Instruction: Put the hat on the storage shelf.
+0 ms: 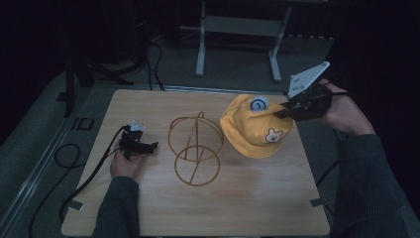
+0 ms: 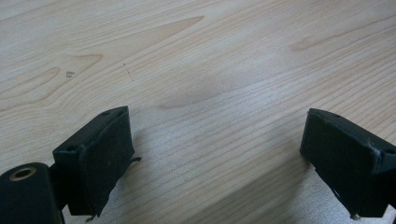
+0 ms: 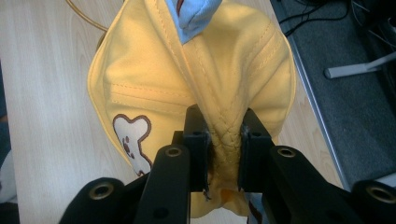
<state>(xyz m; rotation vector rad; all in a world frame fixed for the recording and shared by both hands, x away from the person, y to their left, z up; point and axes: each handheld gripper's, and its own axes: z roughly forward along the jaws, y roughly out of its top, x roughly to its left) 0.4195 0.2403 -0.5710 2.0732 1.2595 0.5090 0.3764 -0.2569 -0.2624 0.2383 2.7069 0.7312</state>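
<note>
Currently the right gripper (image 1: 283, 112) is clamped on a fold of the brim of the yellow hat (image 1: 252, 130), with fabric bunched between the pads in the right gripper view. The hat (image 3: 196, 88) hangs near the table's (image 1: 247, 208) right edge, toward the far side, its lower brim at or just above the surface. The wire stand (image 1: 194, 148) sits near the table's middle, just left of the hat and apart from it. The left gripper (image 1: 141, 145) rests near the left edge with its jaws wide apart and nothing between them; the left gripper view shows bare wood (image 2: 210, 70).

Judged risks:
- The grip holds one pinch of soft cloth. A quick swing could pull the fold free and drop the hat.
- The stand is light, open wire and unsecured. A trailing brim could catch a hoop and tip or slide it.
- The crown hangs collapsed, so it may snag on top of the stand rather than settle over it.
</note>
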